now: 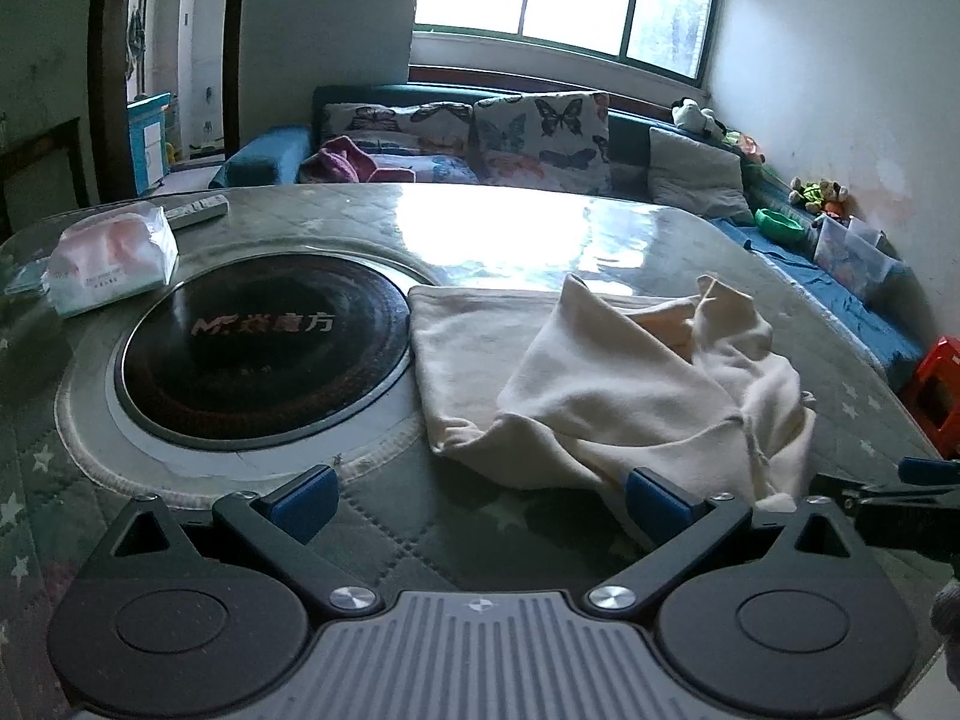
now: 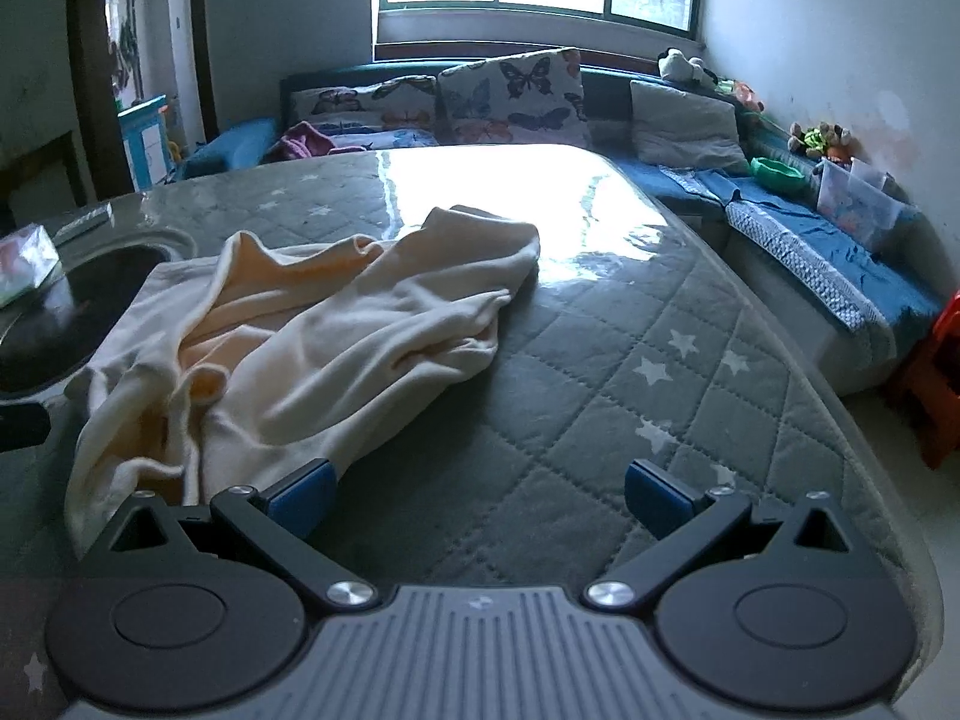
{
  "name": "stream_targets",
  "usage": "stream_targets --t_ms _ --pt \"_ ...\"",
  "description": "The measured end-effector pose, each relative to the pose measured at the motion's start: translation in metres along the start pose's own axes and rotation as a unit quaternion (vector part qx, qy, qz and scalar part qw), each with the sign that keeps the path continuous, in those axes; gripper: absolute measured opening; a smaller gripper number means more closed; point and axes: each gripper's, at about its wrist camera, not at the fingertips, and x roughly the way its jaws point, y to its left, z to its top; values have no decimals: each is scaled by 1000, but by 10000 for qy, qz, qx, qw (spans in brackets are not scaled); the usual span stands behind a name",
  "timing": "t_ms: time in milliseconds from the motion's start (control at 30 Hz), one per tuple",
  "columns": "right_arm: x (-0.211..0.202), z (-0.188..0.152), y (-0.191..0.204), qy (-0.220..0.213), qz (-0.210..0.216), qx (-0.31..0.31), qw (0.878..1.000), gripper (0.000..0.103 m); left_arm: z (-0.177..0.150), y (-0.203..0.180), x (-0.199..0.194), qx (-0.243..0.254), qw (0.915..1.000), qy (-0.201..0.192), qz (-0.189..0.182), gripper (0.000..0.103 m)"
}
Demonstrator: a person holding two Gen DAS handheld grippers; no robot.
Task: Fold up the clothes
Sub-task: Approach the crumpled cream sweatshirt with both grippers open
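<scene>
A cream garment (image 1: 600,384) lies crumpled on the quilted grey table cover, partly flat on its left side and bunched toward the right. In the right wrist view the same garment (image 2: 312,336) spreads left of centre. My left gripper (image 1: 480,504) is open just in front of the garment's near edge, its right fingertip (image 1: 654,501) close to the cloth. My right gripper (image 2: 477,501) is open over bare cover, its left fingertip (image 2: 300,501) beside the garment's near corner. Neither holds anything. The right gripper's tip (image 1: 918,474) shows at the left view's right edge.
A round black cooktop (image 1: 264,348) is set into the table left of the garment. A tissue pack (image 1: 111,258) and a remote (image 1: 198,210) lie at the far left. A sofa with butterfly cushions (image 1: 540,132) and a red stool (image 1: 936,390) stand beyond the table's edge.
</scene>
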Motion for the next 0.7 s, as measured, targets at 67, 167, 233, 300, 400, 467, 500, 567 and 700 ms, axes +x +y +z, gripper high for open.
stream_targets --t_ms 67,167,233,300,400,467,500,567,700 --pt "-4 -1 4 -10 -8 -57 10000 103 0 -2 -2 10 10000 9 -27 103" --pt "-8 -3 7 -29 15 -76 10000 103 0 -5 -5 26 10000 10 -46 103" --pt "-11 -3 8 -46 16 -84 10000 103 0 -7 -7 40 10000 10 -54 103" --pt "-15 -3 8 -72 9 -91 9999 103 0 -9 -9 63 10000 13 -52 103" --pt "-20 -4 9 -110 30 -93 9999 103 -1 -12 -12 96 9999 19 -51 103" --pt "-23 -5 10 -137 42 -95 9999 103 -2 -14 -15 124 9999 17 -54 103" --pt "-24 -6 10 -146 48 -97 9998 103 -2 -15 -15 133 9999 19 -56 103" --pt "-26 -6 11 -157 64 -107 9998 103 -2 -17 -16 144 9999 27 -63 103" --pt "-28 -7 13 -160 84 -125 9998 103 -2 -20 -17 168 9998 42 -75 103"
